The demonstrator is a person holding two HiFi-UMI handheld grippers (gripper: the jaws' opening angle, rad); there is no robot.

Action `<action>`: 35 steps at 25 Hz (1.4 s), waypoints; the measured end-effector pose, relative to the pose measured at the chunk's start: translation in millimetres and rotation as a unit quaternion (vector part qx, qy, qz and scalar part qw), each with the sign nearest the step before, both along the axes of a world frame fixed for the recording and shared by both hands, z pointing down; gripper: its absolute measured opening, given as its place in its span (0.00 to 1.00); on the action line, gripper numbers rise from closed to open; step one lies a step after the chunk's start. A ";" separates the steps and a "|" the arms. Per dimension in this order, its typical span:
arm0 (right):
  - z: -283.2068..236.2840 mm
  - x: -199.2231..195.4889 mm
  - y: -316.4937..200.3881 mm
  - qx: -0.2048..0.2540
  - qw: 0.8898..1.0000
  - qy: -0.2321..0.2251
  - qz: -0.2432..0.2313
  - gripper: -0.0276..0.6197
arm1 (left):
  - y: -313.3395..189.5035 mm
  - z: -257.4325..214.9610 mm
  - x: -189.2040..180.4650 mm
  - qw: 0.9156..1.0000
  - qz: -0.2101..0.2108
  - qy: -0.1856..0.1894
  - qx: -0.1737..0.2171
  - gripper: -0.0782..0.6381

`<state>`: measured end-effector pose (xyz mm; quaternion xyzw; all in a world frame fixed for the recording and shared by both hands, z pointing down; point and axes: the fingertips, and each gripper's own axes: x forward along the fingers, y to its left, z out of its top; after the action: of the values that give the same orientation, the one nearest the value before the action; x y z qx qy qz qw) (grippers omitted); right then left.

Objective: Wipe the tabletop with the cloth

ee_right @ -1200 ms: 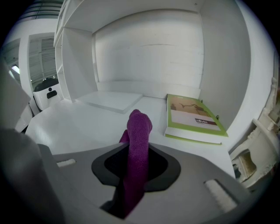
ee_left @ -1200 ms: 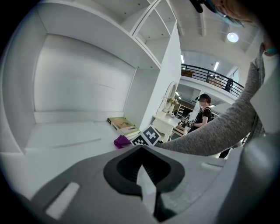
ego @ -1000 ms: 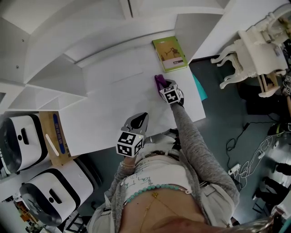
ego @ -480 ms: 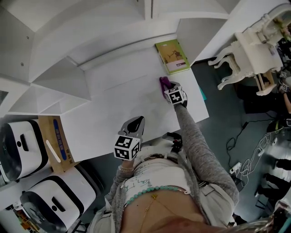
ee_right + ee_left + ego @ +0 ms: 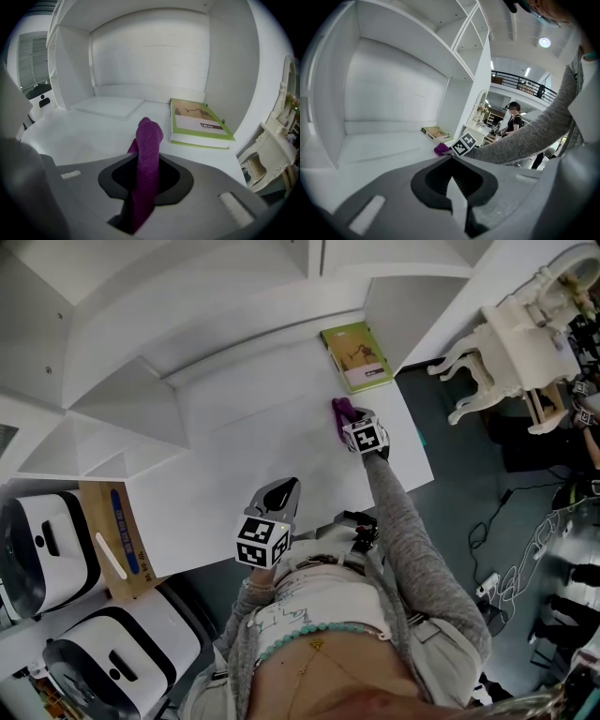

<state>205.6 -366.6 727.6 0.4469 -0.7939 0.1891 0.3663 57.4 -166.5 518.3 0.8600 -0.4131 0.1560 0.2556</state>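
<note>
Cloth, purple and bunched, sits on the counter just in front of the green book. The right tool has it pinched tight between closed jaws. Over the last second it has crept only slightly sideways along the book's near edge, so the stroke looks slow or paused. I judge that most of the counter farther from the book is yet to be wiped. The left tool hovers well away from the book, jaws together, holding nothing.
</note>
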 end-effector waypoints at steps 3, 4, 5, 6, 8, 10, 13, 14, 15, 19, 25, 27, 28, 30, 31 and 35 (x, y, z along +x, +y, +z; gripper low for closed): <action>-1.0 2.0 -3.0 0.002 1.000 -0.001 -0.008 0.19 | -5.7 -1.9 4.5 1.000 -0.007 -0.007 0.004 0.11; -2.4 2.2 -3.5 0.003 1.000 -0.003 -0.010 0.19 | -8.1 -2.1 8.3 1.000 -0.010 -0.006 0.003 0.11; -3.6 2.8 -3.0 0.001 1.000 -0.005 -0.011 0.19 | -10.1 -2.3 13.3 1.000 -0.014 -0.003 0.001 0.11; -4.0 3.9 -2.2 -0.002 1.000 -0.007 -0.011 0.19 | -11.6 -2.6 19.3 1.000 -0.016 0.001 -0.002 0.11; -3.4 6.1 -2.9 -0.007 1.000 -0.012 -0.014 0.19 | -14.2 -4.1 32.7 1.000 -0.018 0.003 -0.005 0.11; -4.4 8.2 -5.2 -0.009 1.000 -0.015 -0.025 0.19 | -16.2 -5.7 47.6 1.000 -0.015 0.003 -0.006 0.11; -4.5 22.2 -7.6 -0.008 0.999 -0.010 -0.035 0.19 | -19.1 -5.9 70.8 1.000 -0.006 0.005 -0.009 0.11; -4.2 27.8 -8.6 -0.008 0.999 -0.010 -0.035 0.19 | -20.7 -5.7 77.2 1.000 -0.004 0.004 -0.010 0.11; -3.6 32.8 -10.0 -0.007 0.999 -0.011 -0.035 0.19 | -22.5 -5.5 82.7 1.000 -0.002 0.003 -0.010 0.11; -4.7 49.2 -14.9 -0.008 0.999 -0.017 -0.036 0.19 | -30.4 -6.2 101.1 1.000 0.000 -0.001 -0.011 0.11; -6.4 69.3 -22.7 -0.001 0.999 -0.016 -0.044 0.19 | -35.4 -4.4 126.1 1.000 0.001 -0.007 -0.013 0.11; -6.5 76.2 -24.6 0.000 0.999 -0.016 -0.043 0.19 | -37.6 -4.1 132.1 1.000 -0.001 -0.007 -0.013 0.11; -4.8 80.0 -24.9 -0.003 0.999 -0.016 -0.042 0.19 | -38.4 -3.8 134.7 1.000 -0.002 -0.007 -0.013 0.11; -3.1 86.3 -27.0 -0.004 0.999 -0.017 -0.041 0.19 | -40.1 -3.1 139.8 1.000 -0.006 -0.007 -0.013 0.11; -3.8 88.5 -28.5 -0.003 0.999 -0.017 -0.042 0.19 | -40.8 -2.7 142.3 1.000 -0.007 -0.008 -0.013 0.11; -4.7 98.2 -31.5 0.002 0.999 -0.014 -0.042 0.19 | -41.3 -1.4 152.2 1.000 -0.011 -0.010 -0.013 0.11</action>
<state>303.8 -398.2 722.9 0.4112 -0.8176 0.1780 0.3616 209.6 -207.8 517.0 0.8506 -0.4228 0.1675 0.2639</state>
